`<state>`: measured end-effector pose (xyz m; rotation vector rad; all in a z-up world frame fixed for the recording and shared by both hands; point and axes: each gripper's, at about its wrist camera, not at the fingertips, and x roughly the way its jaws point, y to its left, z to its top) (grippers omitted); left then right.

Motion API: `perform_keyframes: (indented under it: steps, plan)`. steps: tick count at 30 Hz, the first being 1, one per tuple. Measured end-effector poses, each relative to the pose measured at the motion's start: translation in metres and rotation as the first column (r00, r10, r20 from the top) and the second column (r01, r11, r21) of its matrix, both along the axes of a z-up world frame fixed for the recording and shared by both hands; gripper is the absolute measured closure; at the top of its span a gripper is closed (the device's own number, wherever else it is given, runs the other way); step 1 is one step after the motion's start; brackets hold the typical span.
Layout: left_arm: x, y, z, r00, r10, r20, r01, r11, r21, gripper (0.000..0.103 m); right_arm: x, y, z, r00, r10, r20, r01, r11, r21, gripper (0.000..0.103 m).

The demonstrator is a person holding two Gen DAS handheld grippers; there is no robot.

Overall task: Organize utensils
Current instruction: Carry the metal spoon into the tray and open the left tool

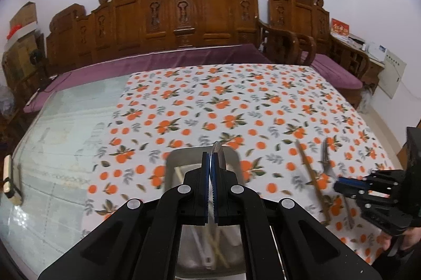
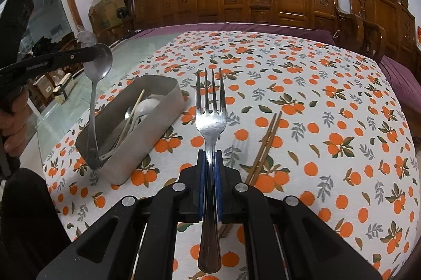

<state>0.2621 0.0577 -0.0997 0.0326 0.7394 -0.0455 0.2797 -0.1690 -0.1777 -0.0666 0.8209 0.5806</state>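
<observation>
My left gripper (image 1: 211, 161) is shut on a metal spoon (image 2: 98, 66) by its bowl, and the handle hangs down into a grey metal utensil box (image 2: 160, 116). The box (image 1: 173, 161) holds a white spoon (image 2: 147, 105) and pale chopsticks (image 2: 134, 109). In the left wrist view the spoon's bowl edge (image 1: 219, 152) pokes up between the fingers. My right gripper (image 2: 210, 161) is shut on a metal fork (image 2: 210, 106), tines pointing away, above the tablecloth. A pair of wooden chopsticks (image 2: 265, 145) lies on the cloth right of the fork. The right gripper (image 1: 339, 184) also shows in the left wrist view.
The table has an orange-print cloth (image 2: 329, 106) and bare glass (image 1: 60, 138) on its left part. A carved wooden bench with purple cushions (image 1: 184, 53) stands behind the table. A small box (image 2: 63, 89) sits beyond the table's left edge.
</observation>
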Motion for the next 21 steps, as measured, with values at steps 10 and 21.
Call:
perform_keyframes:
  steps: [10, 21]
  plan:
    - [0.012, 0.024, -0.024, 0.999, 0.008, -0.044, -0.005, 0.997, 0.077, 0.102, 0.000, 0.007, -0.007, 1.000, 0.003, -0.003, -0.003, 1.000, -0.019, 0.095]
    - [0.024, 0.029, -0.066, 0.996, 0.010, -0.084, -0.007, 0.999, 0.036, 0.102, -0.006, 0.019, -0.009, 1.000, -0.017, 0.026, 0.018, 0.999, -0.031, 0.095]
